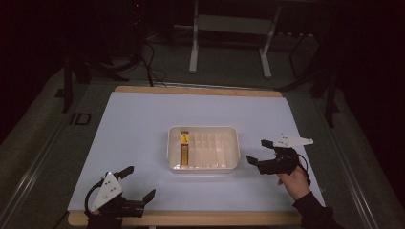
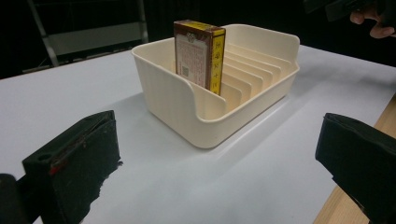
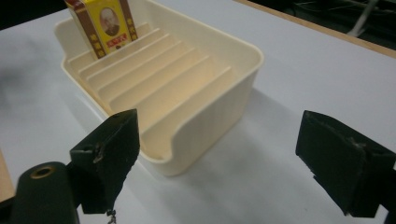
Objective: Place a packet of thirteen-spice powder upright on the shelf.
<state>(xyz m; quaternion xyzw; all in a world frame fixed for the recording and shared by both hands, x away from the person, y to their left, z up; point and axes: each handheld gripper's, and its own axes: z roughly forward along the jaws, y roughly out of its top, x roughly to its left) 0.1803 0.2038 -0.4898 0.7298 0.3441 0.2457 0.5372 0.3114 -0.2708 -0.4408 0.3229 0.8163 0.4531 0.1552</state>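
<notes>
A cream plastic tray (image 1: 203,164) with a row of narrow slots sits near the middle of a pale blue mat (image 1: 143,124) that covers the wooden table (image 1: 191,218). One small box (image 1: 184,145), red-brown with a yellow side, stands upright on its edge in the end slot at the tray's left as the high view shows it; the other slots hold nothing. In the left gripper view the box (image 2: 198,53) rises well above the tray's rim (image 2: 205,119), and in the right gripper view its yellow face (image 3: 105,25) shows at the far end of the tray (image 3: 205,112). The left gripper (image 1: 137,183) rests at the near left corner of the mat, well apart from the tray, with its jaws spread wide and nothing between them; its own view shows the two black jaws far apart over bare mat, pointing toward the tray's rounded near corner. The right gripper (image 1: 258,151), held in the person's right hand (image 1: 293,183), hangs just to the right of the tray, its jaws pointing at the tray's right wall. Its jaws also stand released and wide, gripping nothing; in its own view they flank the tray's near end without touching it. The right hand's fingers (image 2: 373,23) also show at the top corner of the left gripper view.
</notes>
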